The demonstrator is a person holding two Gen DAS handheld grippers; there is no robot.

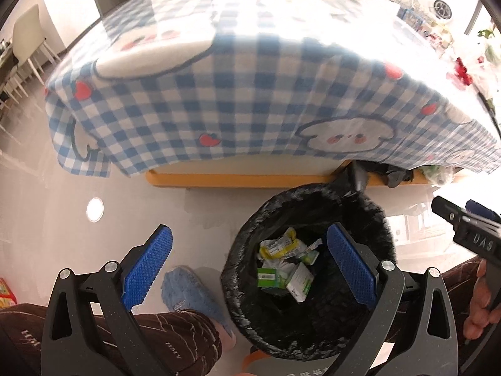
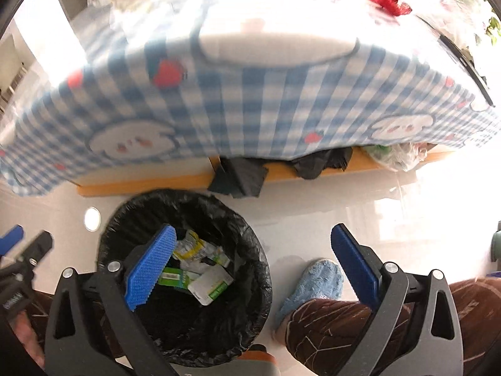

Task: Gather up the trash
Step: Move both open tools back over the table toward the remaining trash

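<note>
A round bin lined with a black bag (image 1: 385, 238) (image 2: 247, 244) stands on the floor in front of the table. Inside it lie crumpled wrappers and small green-and-white cartons (image 1: 286, 266) (image 2: 200, 269). My left gripper (image 1: 250, 264) hangs above the bin's left side, open, nothing between its blue pads (image 1: 150, 266). My right gripper (image 2: 253, 269) is above the bin's right side, open wide and empty; its left pad (image 2: 150, 269) hangs over the bin. The right gripper (image 1: 469, 235) also shows at the right edge of the left wrist view, held by a hand.
A table with a blue-white checked cloth (image 1: 250, 94) (image 2: 250, 94) fills the upper half, with blurred items at its far edge. Black bags (image 2: 241, 177) lie under its wooden frame. The person's brown trouser legs and blue slippers (image 1: 191, 288) (image 2: 313, 282) flank the bin.
</note>
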